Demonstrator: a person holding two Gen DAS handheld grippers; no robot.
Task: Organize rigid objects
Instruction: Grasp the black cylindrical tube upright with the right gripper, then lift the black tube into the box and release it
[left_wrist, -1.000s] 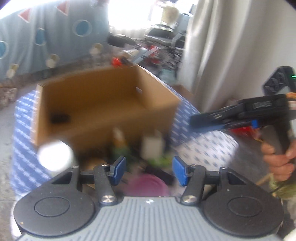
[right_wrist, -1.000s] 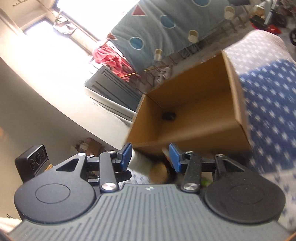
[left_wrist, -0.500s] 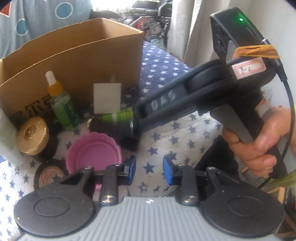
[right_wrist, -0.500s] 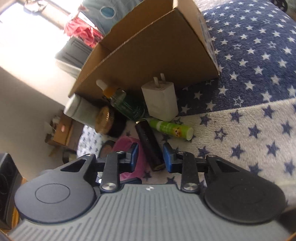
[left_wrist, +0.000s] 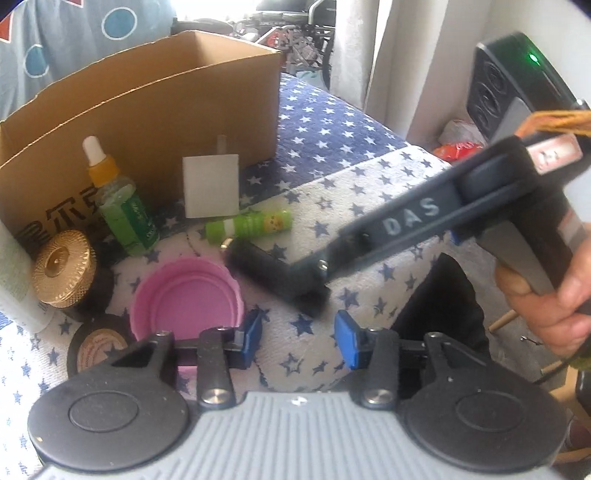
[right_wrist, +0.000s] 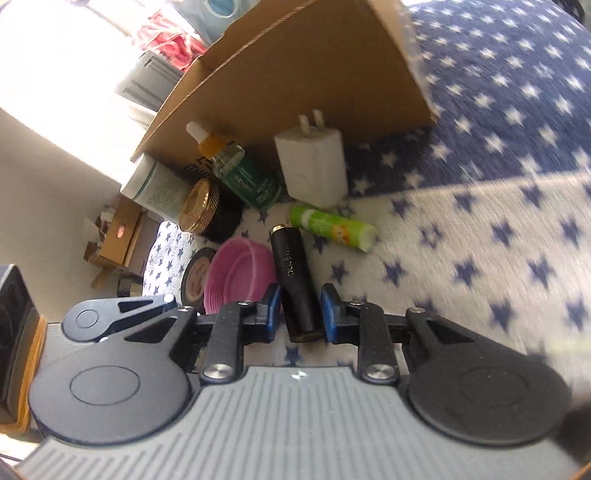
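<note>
The black tube (right_wrist: 293, 280) lies flat on the starred cloth (right_wrist: 480, 240), and its near end sits between the pads of my right tongs (right_wrist: 298, 314). Those tongs have just been closing. The pads now stand hard by the tube's two sides with barely a sliver showing, but I cannot tell whether they press on it. My right hand (left_wrist: 546, 295) is wrapped round the handle.

Just left of the tube is a pink lid (left_wrist: 186, 295), hollow side up. At the tube's far end a green stick (left_wrist: 249, 225) lies crosswise. Beyond that, a white charger (left_wrist: 210, 186) stands prongs up against the near wall of the cardboard box (left_wrist: 166, 103).

Left of the charger a green dropper bottle (left_wrist: 123, 214) leans on the same wall. Further left are a gold-lidded jar (left_wrist: 61, 267) and a white tube (right_wrist: 155, 188). A round black-rimmed tin (left_wrist: 98, 345) lies nearest, beside the pink lid.

My left tongs (left_wrist: 297, 338) have just been opening. They hang part open over bare cloth to the near side of the tube, with nothing between the pads.
</note>
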